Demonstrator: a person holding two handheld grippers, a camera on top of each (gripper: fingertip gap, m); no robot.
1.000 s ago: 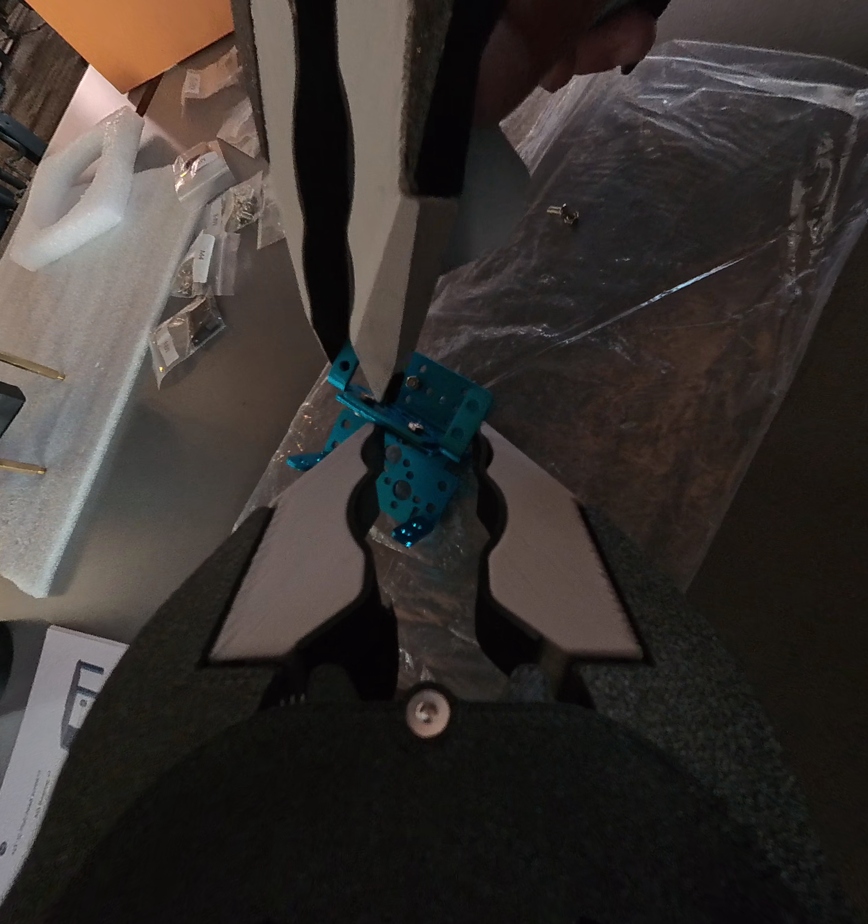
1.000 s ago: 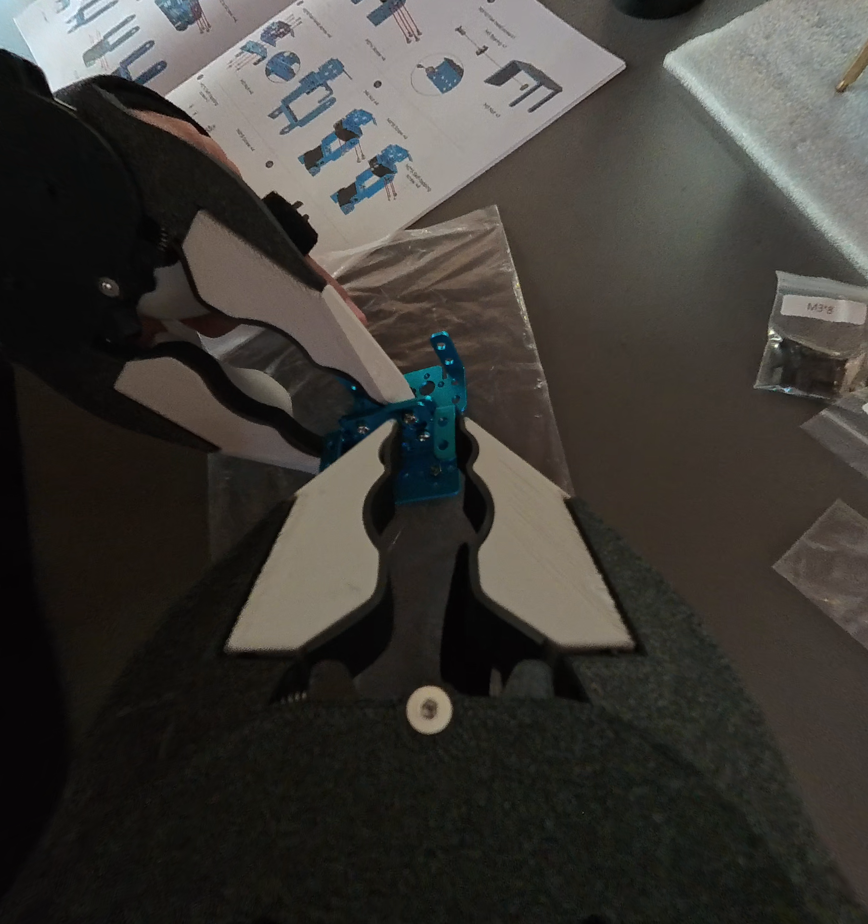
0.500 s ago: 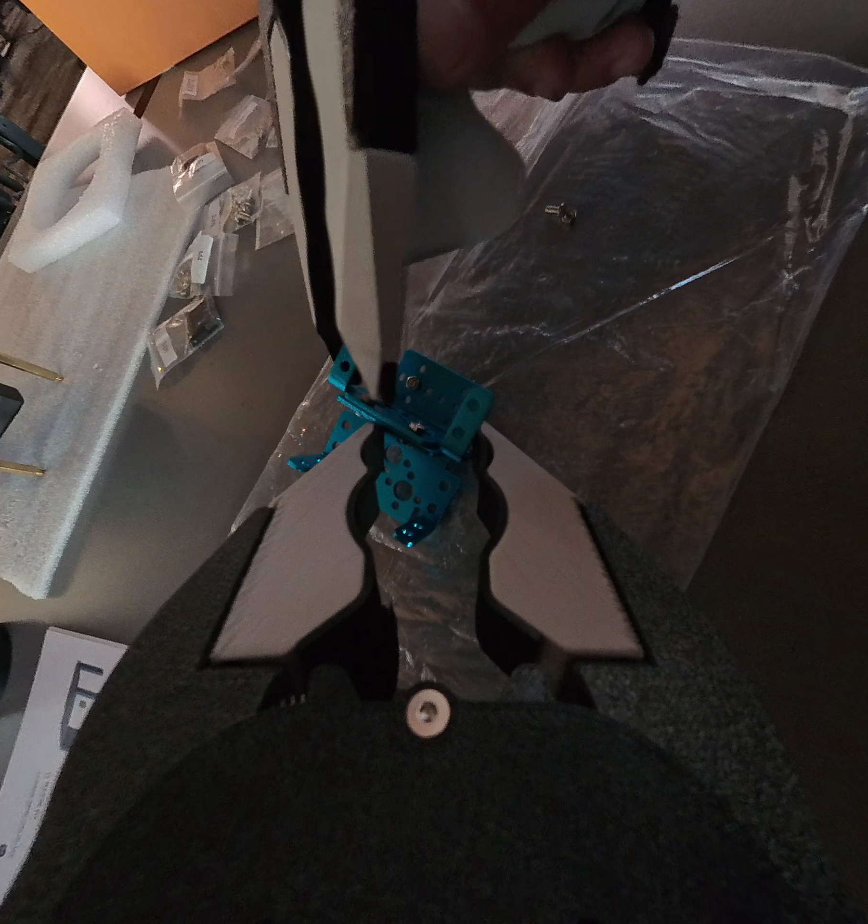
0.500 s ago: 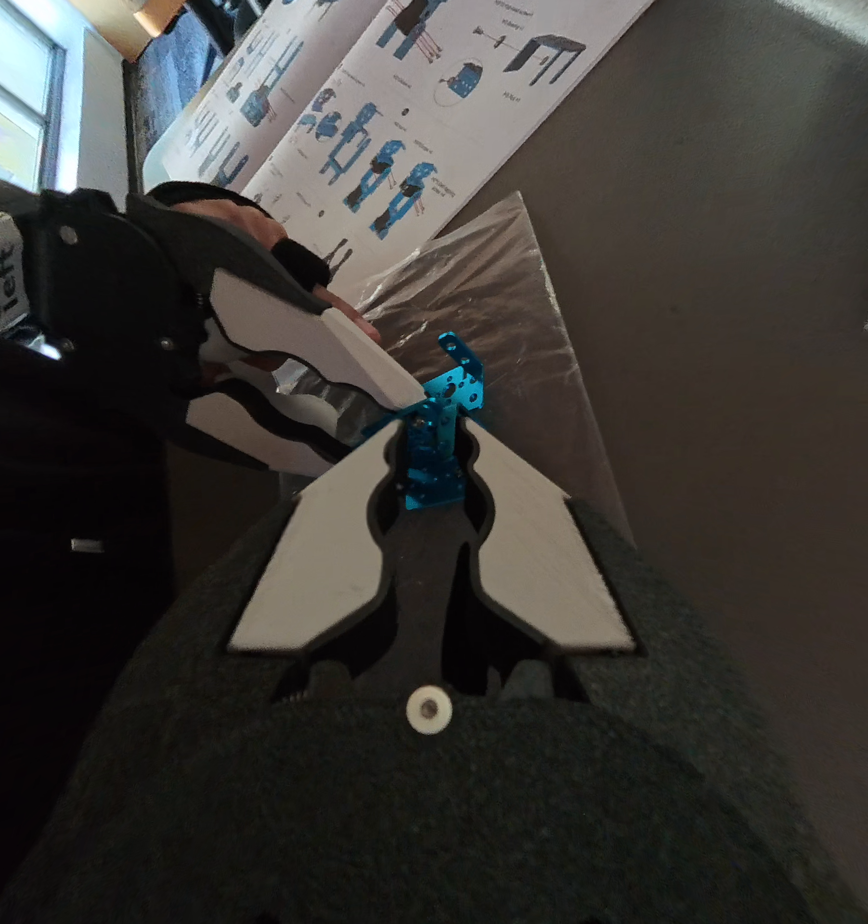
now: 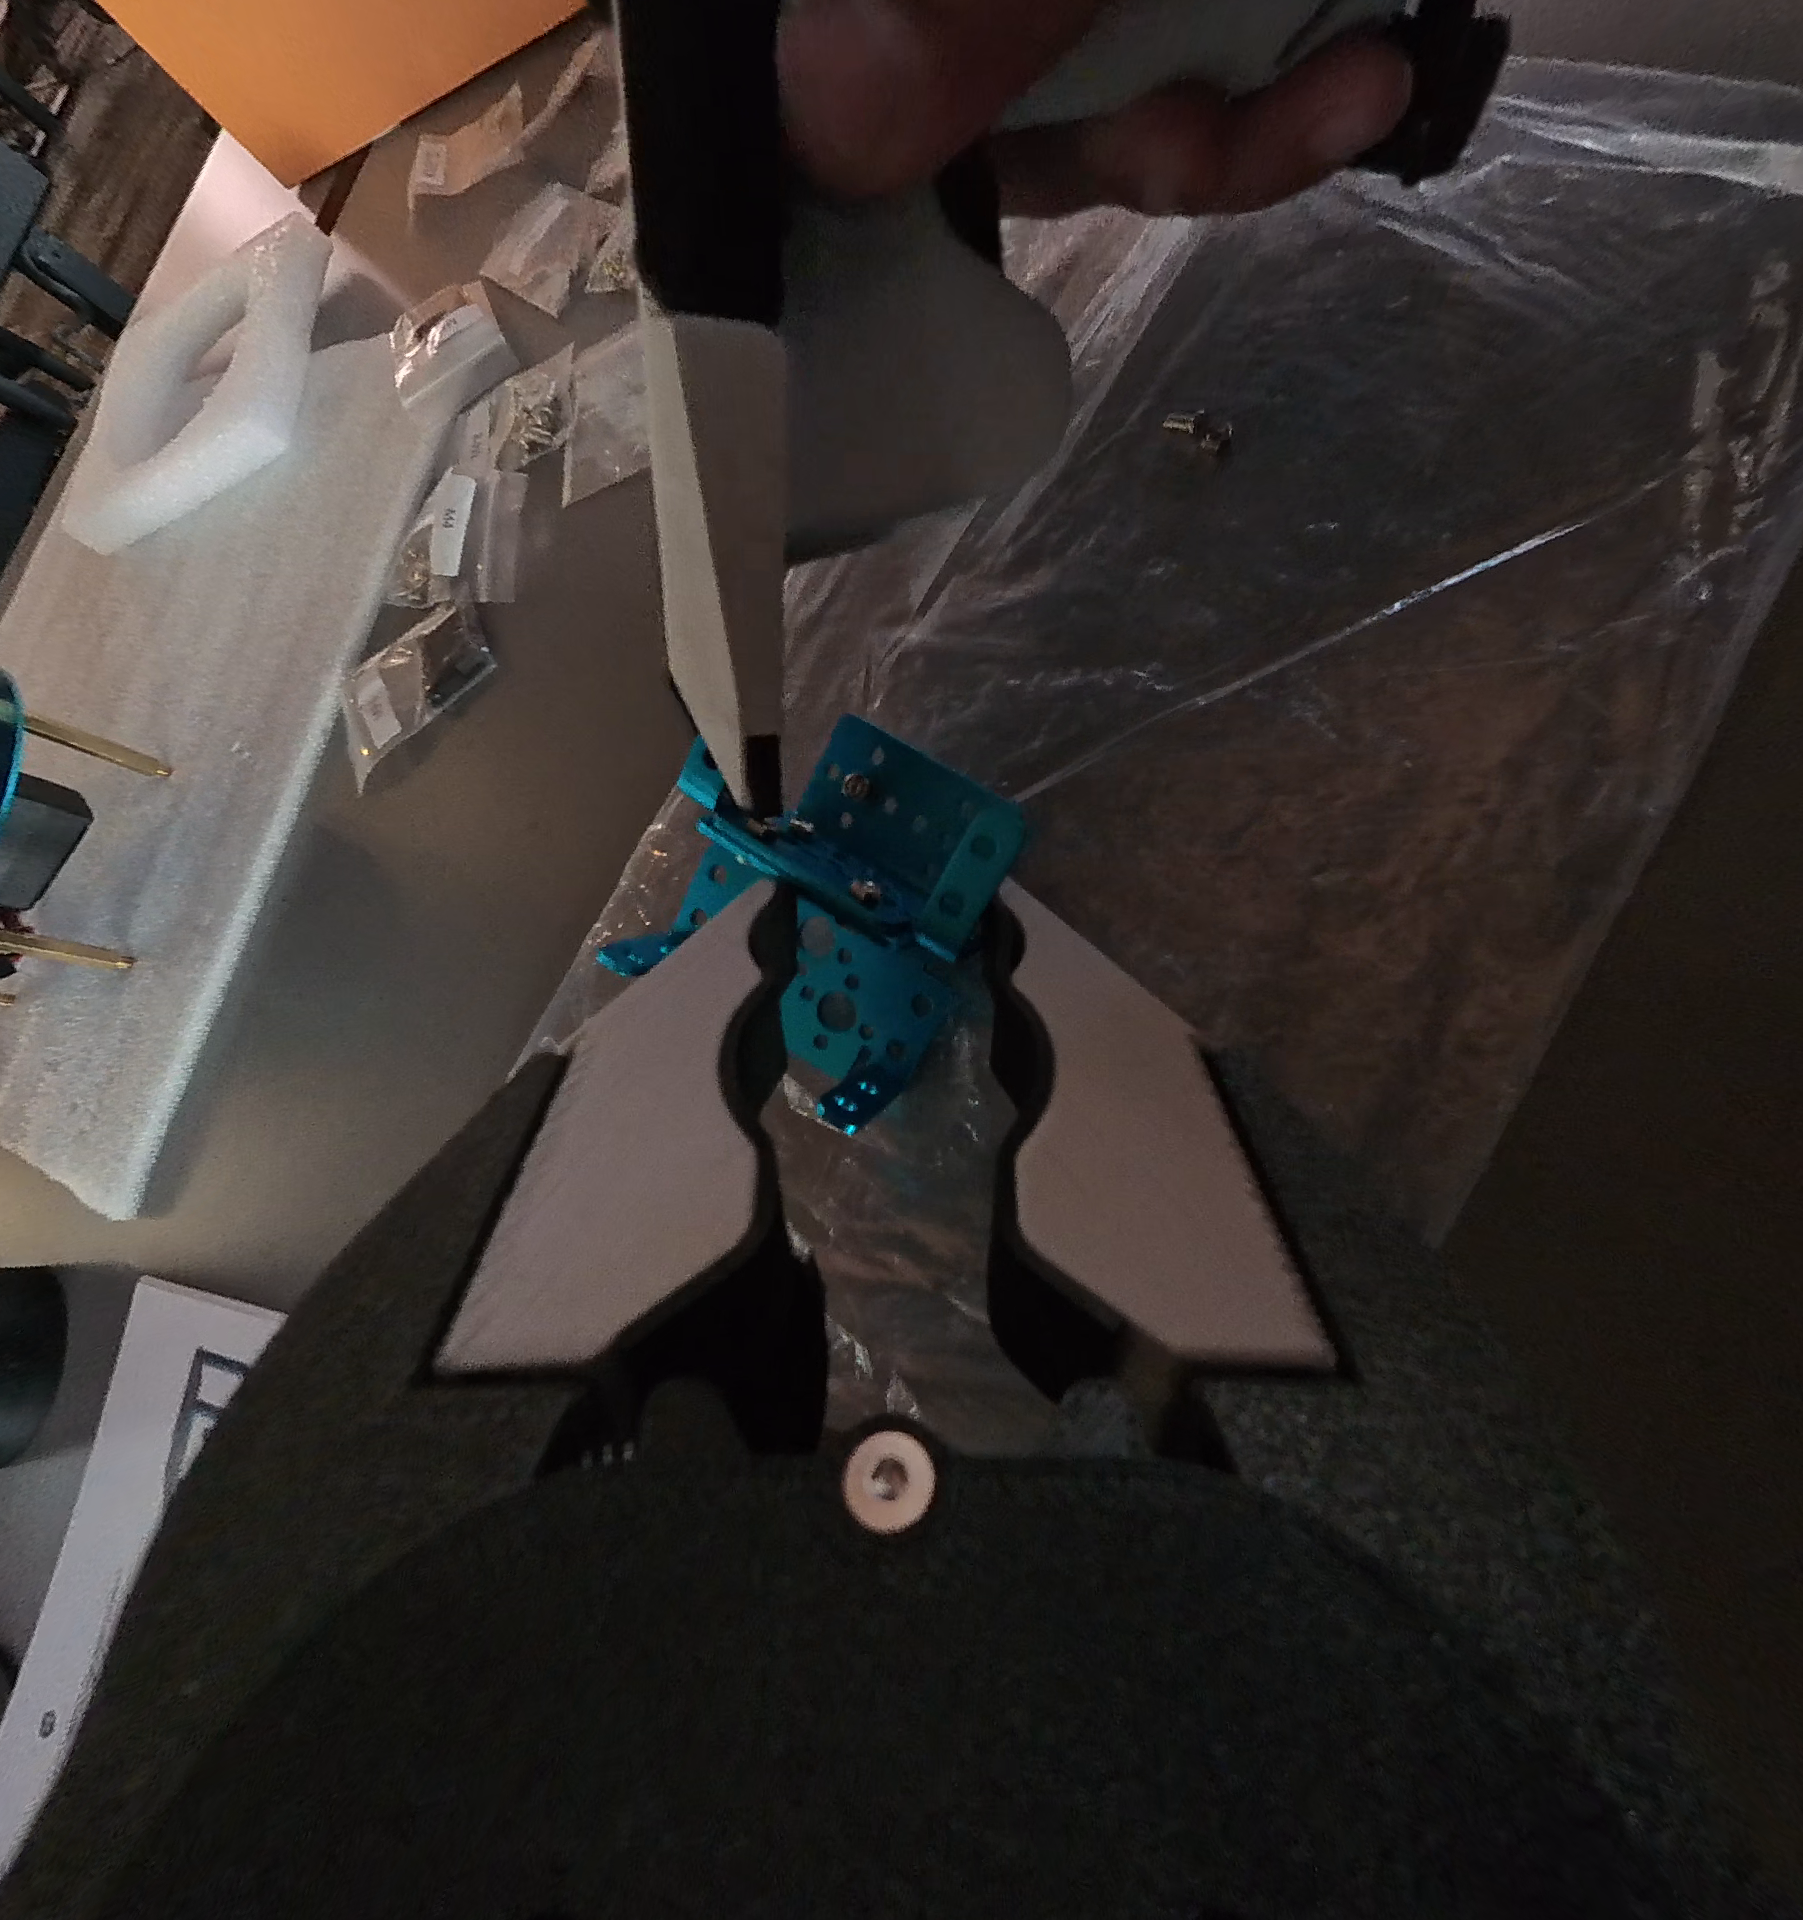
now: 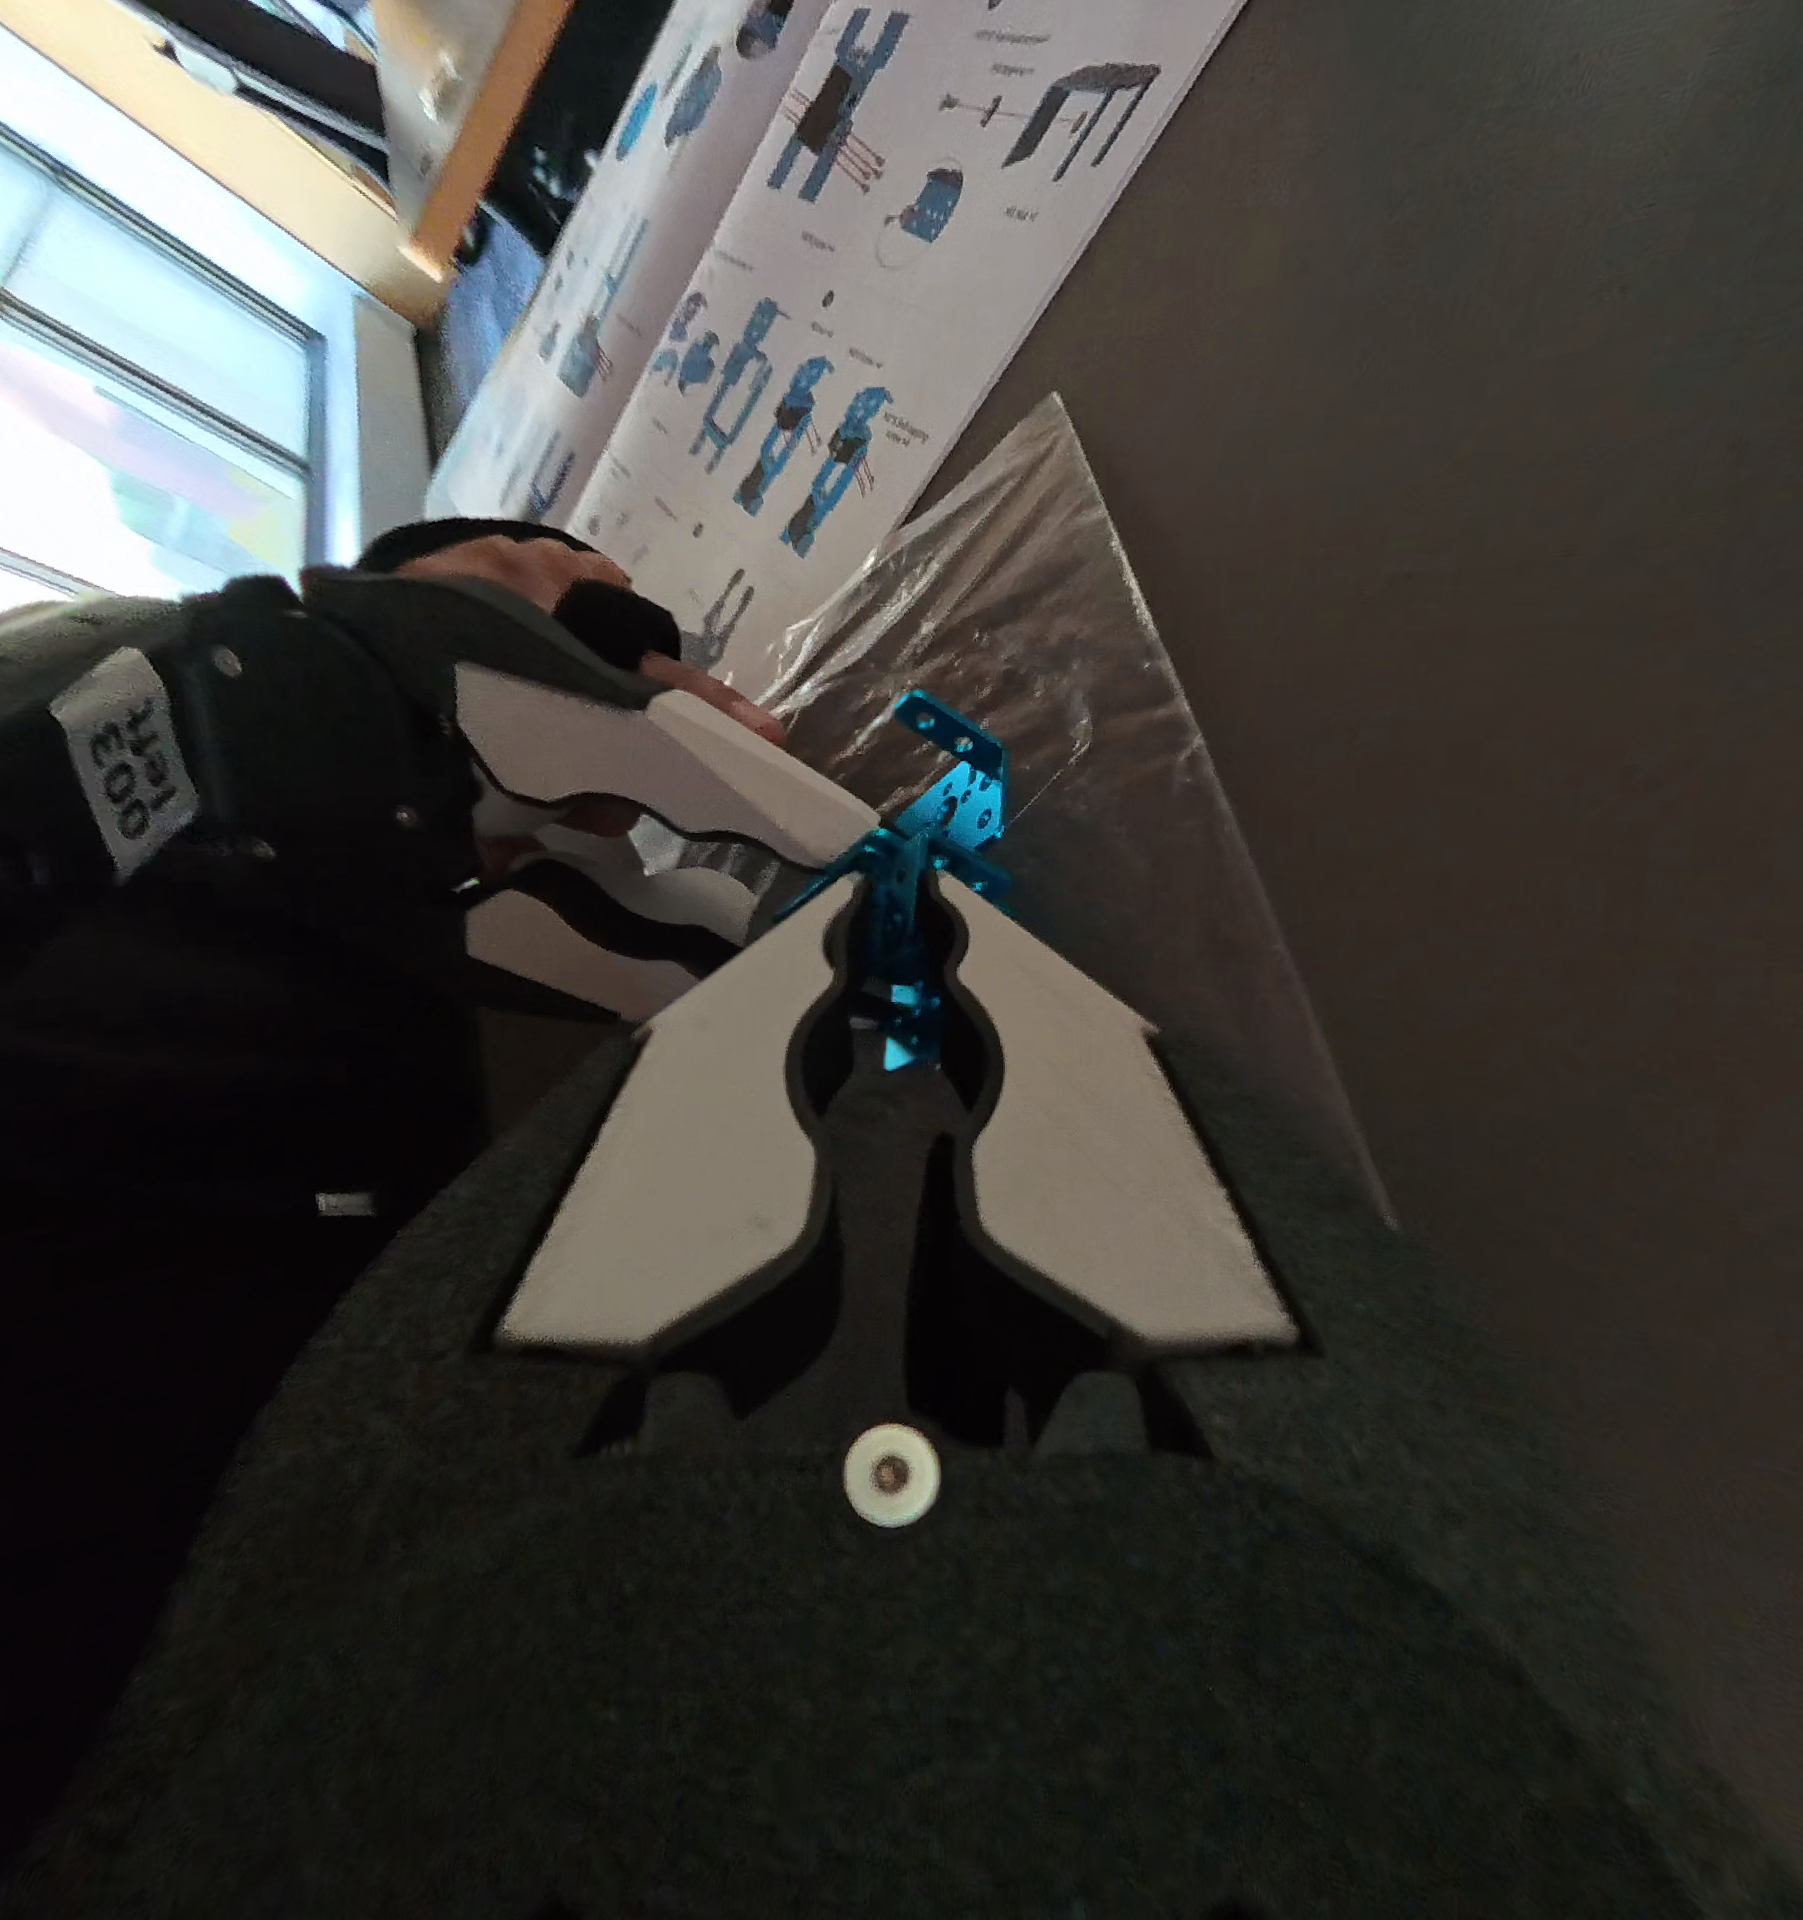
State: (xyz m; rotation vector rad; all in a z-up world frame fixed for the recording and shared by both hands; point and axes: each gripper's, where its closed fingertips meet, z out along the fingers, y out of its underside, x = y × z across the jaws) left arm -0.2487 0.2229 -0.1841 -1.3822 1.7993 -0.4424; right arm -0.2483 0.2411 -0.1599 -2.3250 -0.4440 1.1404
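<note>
Both my claws were on the same thing: a blue bracket assembly (image 5: pixel 855 914) w/ lots of holes and a few small screws, held up over a clear plastic bag (image 5: pixel 1344 727) on the dark counter (image 6: pixel 1551 520). My left claw (image 5: pixel 881 914) was pinching its lower plate, and my right claw (image 6: pixel 892 894) was clamped on it from the other side, coming in from above in the left cam. Two loose screws (image 5: pixel 1198 431) sat on the bag. Toward the counter's left edge were small parts baggies (image 5: pixel 481 520) and white foam (image 5: pixel 201 405). The instruction sheet (image 6: pixel 876 312) lay past the bag.
</note>
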